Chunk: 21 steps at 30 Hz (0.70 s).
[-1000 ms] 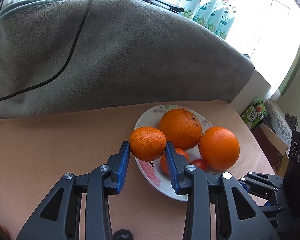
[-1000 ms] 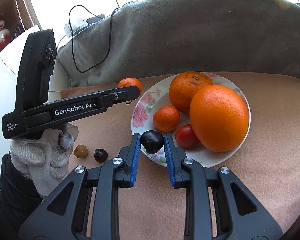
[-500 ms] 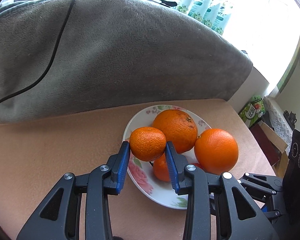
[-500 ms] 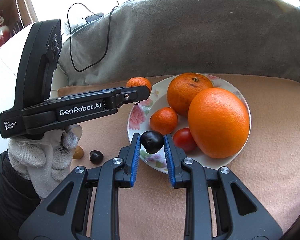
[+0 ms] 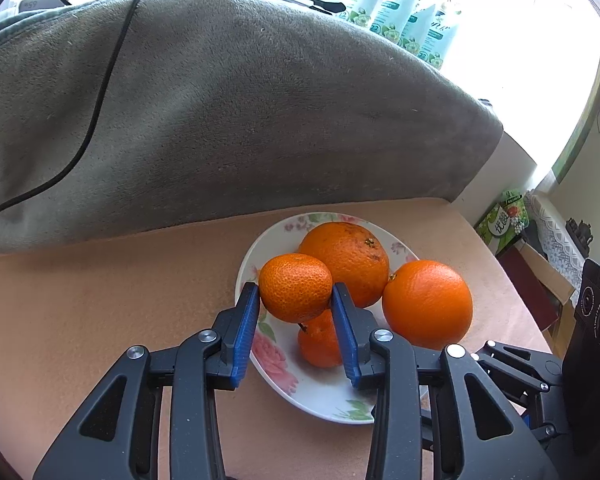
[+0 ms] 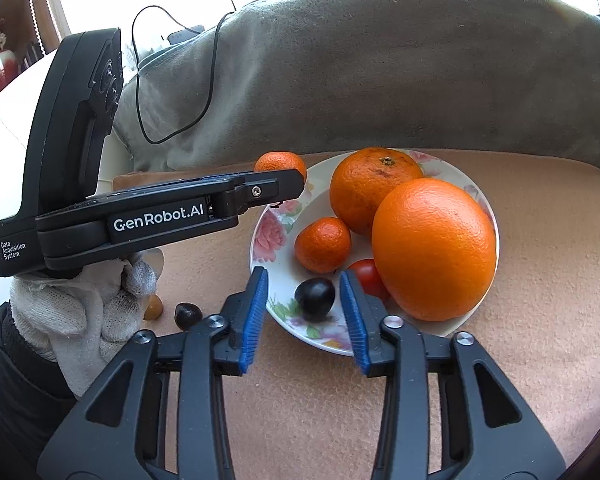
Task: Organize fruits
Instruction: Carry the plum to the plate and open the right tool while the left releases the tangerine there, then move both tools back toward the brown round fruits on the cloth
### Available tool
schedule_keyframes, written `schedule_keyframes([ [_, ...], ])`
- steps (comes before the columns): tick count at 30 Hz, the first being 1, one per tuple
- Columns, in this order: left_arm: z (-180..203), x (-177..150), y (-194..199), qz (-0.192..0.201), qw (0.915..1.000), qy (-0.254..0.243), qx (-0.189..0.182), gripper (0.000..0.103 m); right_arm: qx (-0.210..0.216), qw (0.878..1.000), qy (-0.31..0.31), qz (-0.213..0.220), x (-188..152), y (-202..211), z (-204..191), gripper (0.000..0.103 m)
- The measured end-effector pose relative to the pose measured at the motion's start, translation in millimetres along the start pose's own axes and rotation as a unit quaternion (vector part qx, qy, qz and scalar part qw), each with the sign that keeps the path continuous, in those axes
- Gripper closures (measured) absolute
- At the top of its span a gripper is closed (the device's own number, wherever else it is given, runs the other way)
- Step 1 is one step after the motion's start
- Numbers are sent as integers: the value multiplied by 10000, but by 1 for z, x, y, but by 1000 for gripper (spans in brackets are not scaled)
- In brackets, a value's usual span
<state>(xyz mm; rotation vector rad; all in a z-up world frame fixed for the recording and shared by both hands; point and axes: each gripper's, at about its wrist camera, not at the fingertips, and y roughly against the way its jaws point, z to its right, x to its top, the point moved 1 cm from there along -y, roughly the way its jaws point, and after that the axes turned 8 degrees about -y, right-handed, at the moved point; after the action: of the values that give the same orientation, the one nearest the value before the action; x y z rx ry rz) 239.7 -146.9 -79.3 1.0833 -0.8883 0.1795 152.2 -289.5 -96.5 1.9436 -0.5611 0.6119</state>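
We see the flowered plate (image 6: pixel 485 204) already holding two big oranges (image 6: pixel 434 248), a small mandarin (image 6: pixel 322 244), a tomato (image 6: pixel 366 278) and a dark plum (image 6: pixel 315 298) — our right gripper (image 6: pixel 304 312) is opening, its pads clear of that plum. Our left gripper (image 5: pixel 296 322) clamps another mandarin (image 5: pixel 295 292) above the plate's edge. Left on the cloth beside the gloved hand (image 6: pixel 80 312): a dark berry (image 6: pixel 188 314) and a yellowish one (image 6: pixel 154 307).

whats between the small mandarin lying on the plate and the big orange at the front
In the right wrist view a red tomato sits between the small mandarin and the big orange, on the floral plate, partly hidden behind the orange.
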Motion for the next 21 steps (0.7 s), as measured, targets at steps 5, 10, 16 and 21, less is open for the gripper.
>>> schedule_keyframes([
  [5, 1, 2, 3, 92, 10000, 7, -17, 54, 29, 10000, 39, 26, 1, 2, -1, 48],
  [10, 3, 4, 8, 153, 9999, -25, -9, 36, 27, 10000, 43, 38, 0, 3, -2, 43],
  [16, 5, 4, 9, 135, 9999, 14, 74, 31, 51, 9999, 58, 120, 0, 6, -5, 22],
  [21, 6, 3, 13, 152, 9998, -16, 113, 31, 44, 9998, 69, 161, 0, 10, -8, 20],
])
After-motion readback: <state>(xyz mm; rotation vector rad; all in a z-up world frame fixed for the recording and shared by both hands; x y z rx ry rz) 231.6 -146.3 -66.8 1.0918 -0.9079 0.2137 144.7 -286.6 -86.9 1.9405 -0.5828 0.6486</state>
